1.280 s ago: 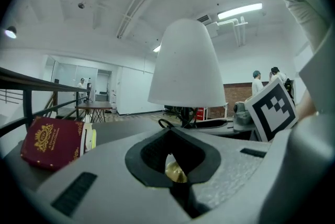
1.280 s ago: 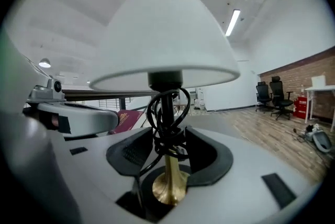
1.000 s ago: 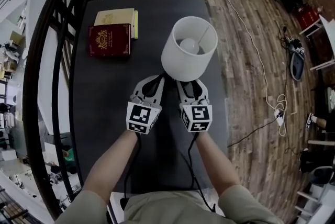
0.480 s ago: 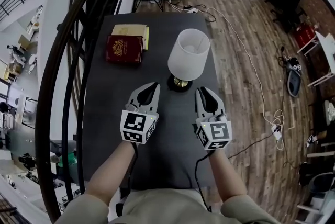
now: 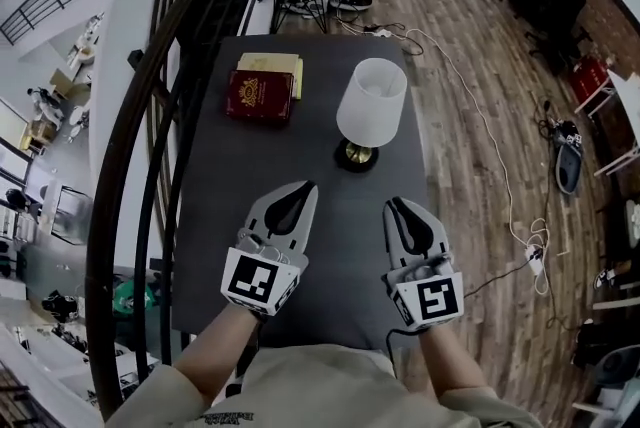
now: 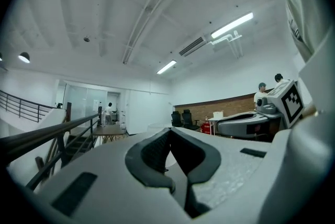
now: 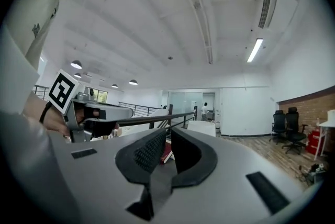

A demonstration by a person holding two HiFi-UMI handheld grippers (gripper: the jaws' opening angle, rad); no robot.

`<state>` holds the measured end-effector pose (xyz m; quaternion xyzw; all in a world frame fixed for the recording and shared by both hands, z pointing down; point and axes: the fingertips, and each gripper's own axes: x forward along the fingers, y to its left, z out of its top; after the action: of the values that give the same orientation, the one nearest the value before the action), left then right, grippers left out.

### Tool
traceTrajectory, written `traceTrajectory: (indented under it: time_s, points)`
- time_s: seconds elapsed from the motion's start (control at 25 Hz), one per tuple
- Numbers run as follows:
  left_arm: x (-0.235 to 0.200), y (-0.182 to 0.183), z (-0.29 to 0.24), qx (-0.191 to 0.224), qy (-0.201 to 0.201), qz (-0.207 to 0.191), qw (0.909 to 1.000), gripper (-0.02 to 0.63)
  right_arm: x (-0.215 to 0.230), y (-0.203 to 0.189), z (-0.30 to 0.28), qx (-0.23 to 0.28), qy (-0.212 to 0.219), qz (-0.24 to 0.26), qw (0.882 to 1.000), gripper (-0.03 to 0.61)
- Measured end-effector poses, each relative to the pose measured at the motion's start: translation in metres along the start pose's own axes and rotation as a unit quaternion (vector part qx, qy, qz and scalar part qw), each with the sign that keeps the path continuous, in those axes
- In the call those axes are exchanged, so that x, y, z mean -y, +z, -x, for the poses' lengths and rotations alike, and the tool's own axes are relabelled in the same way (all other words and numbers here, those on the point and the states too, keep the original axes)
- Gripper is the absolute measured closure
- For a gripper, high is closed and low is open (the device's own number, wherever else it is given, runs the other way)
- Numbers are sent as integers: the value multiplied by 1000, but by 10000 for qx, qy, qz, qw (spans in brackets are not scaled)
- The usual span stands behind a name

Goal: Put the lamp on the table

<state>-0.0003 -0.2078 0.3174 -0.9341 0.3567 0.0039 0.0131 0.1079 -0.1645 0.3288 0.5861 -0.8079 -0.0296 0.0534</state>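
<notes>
Head view: lamp point(image 5: 372, 102) by table's point(image 5: 258, 178) right edge; L hand-held gripper point(image 5: 308, 185) together, R point(image 5: 394, 203) just closing, seemingly ajar, empty.

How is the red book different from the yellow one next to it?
The red book is dark red with a gold emblem; the yellow book is pale. The red book shows whole; the yellow book is partly hidden behind it. Both lie flat on the table.

Open-plan loft office: office chairs point(image 7: 285, 123), ceiling strip lights point(image 6: 233, 25), glass partition point(image 6: 84, 100), brick wall point(image 6: 225, 108), mezzanine railing point(image 6: 52, 133), wood floor point(image 5: 470, 96).
</notes>
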Motion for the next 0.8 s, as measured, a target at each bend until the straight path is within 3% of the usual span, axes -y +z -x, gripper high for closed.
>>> traceTrajectory:
  time_s: [0.16, 0.44, 0.8]
  points:
    - [29, 12, 27, 155, -141, -221, 9995, 609, -17, 12, 18, 80, 170, -121, 9998, 552]
    - [38, -21, 57, -118, 169, 31, 9998, 609, -58, 10, 33, -29, 732, -525, 9959, 577]
    - [33, -25, 66, -237, 272, -65, 9993, 609, -77, 1, 33, -139, 852, -270, 9959, 577]
